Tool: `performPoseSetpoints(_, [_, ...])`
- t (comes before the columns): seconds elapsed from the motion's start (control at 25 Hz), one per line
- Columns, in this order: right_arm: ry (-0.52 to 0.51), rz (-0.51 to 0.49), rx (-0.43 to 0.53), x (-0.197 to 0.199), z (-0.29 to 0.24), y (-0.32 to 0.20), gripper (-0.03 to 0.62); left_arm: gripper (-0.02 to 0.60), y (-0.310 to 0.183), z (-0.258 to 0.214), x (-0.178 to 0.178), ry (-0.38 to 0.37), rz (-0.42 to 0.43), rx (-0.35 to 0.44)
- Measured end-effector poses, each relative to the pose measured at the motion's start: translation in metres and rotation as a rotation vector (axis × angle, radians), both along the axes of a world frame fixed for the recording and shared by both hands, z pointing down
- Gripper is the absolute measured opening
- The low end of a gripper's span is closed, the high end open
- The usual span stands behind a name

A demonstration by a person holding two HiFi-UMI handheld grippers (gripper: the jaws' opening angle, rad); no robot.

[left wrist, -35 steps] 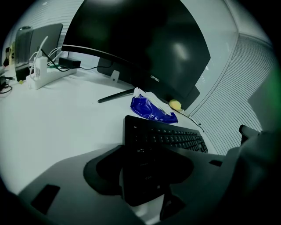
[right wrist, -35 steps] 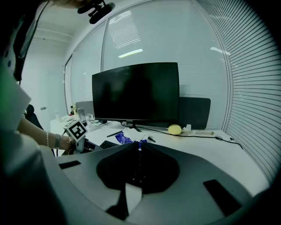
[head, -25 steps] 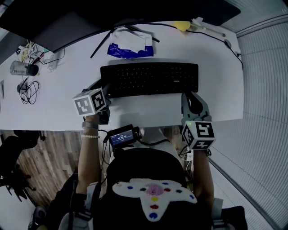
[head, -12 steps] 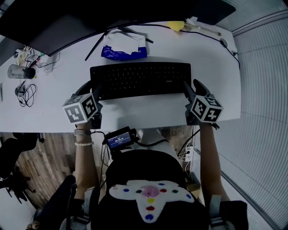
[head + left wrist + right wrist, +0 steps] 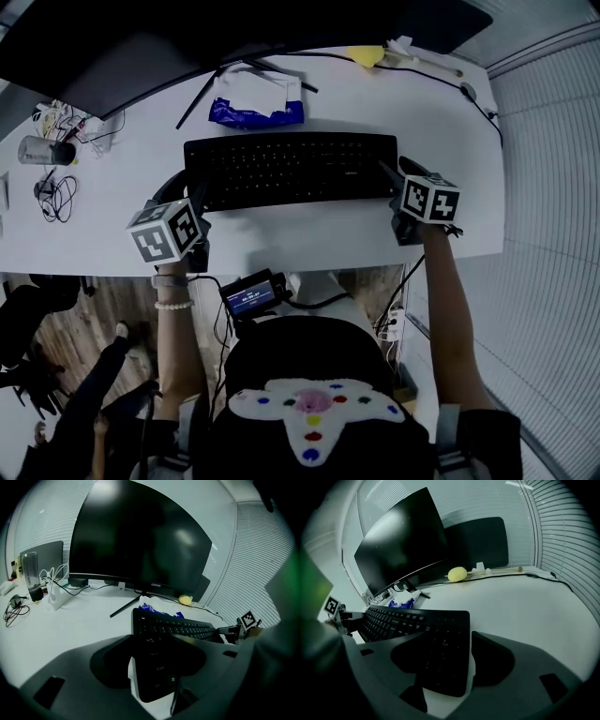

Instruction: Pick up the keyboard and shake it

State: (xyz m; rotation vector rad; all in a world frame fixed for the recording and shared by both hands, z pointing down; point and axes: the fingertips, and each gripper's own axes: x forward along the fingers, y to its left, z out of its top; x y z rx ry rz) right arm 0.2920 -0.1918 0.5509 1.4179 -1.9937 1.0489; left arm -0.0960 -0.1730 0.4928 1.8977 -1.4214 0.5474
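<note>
Presumably light, stiff and slick, the keyboard [image 5: 291, 169] lies on the desk [image 5: 309, 234], its short ends, the proper holds, inside the left gripper [image 5: 154, 667] and right gripper [image 5: 454, 663], both spread, the right's jaws having just been opening.

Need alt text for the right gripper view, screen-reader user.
The right gripper, whose jaws have just been opening and now stand apart, straddles the right end of a black keyboard without pressing on it. Behind it, across the white desk, stand a dark curved monitor and a small yellow object.
</note>
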Motion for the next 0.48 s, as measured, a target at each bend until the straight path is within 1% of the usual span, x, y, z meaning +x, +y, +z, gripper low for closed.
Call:
performPoseSetpoints(0.28, [-0.014, -0.023, -0.062, 0.0001, 0.0054, -0.0029, 0.268, 0.235, -0.0009, 0.0006, 0.0006, -0.02, -0.004, 0.001])
performPoseSetpoints(0.48, [-0.072, -0.015, -0.131, -0.0027, 0.0092, -0.0033, 0.268, 0.235, -0.0005, 0.0039, -0.0009, -0.022, -0.005, -0.008])
